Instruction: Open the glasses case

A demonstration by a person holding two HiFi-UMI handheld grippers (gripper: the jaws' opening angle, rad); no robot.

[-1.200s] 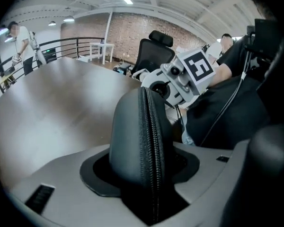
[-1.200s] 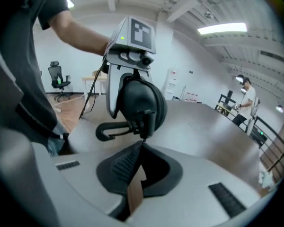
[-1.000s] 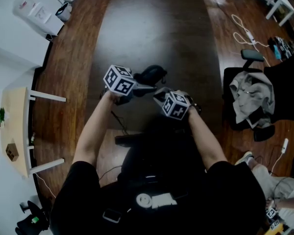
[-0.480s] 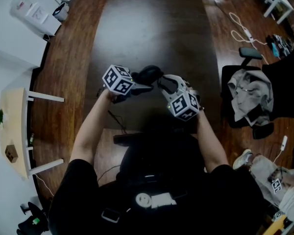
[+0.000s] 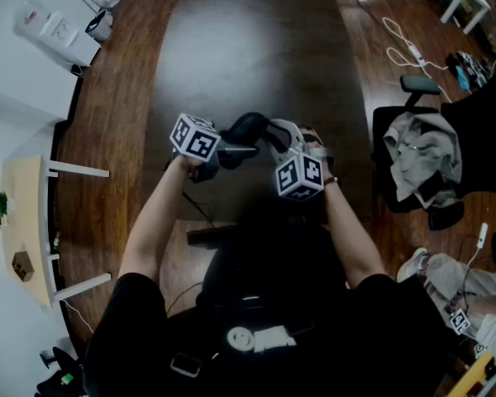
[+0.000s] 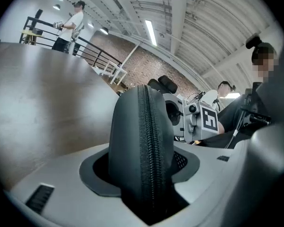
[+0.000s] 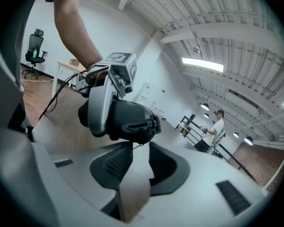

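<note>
Dark wood makes up the table point(image 5: 256, 48) in the head view. We see the left forearm point(image 5: 153, 222) and the right forearm point(image 5: 347, 238) reaching forward from the torso and converging over the table's near part. The left gripper point(image 5: 241, 145) points toward the right of the picture. The right gripper point(image 5: 274, 132) points up and to the left, with its tips beside the black glasses case point(image 5: 248, 125). The case is held up between the two grippers, clear of the table top. An office chair point(image 5: 417, 164) draped with clothing stands well apart on the right.

In the left gripper view, the left gripper point(image 6: 144, 174) is clamped on the glasses case point(image 6: 142, 126). We see the case standing on edge between the pads and filling the gap. Its zip point(image 6: 149, 141) runs up the middle, facing the camera. The right gripper point(image 6: 194, 119) shows just behind the case on the right.

In the right gripper view, the jaws of the right gripper point(image 7: 135, 160) stand apart and have just been opening. We see the table top through the gap, and neither pad presses on anything. The rounded end of the glasses case point(image 7: 132, 122) sits just beyond the tips, above the gap. A thin strand hangs from it toward the jaws; we cannot tell what it is. The left gripper point(image 7: 97, 110) encloses the case's far part, and the person's arm point(image 7: 75, 27) comes down to it from the upper left.
</note>
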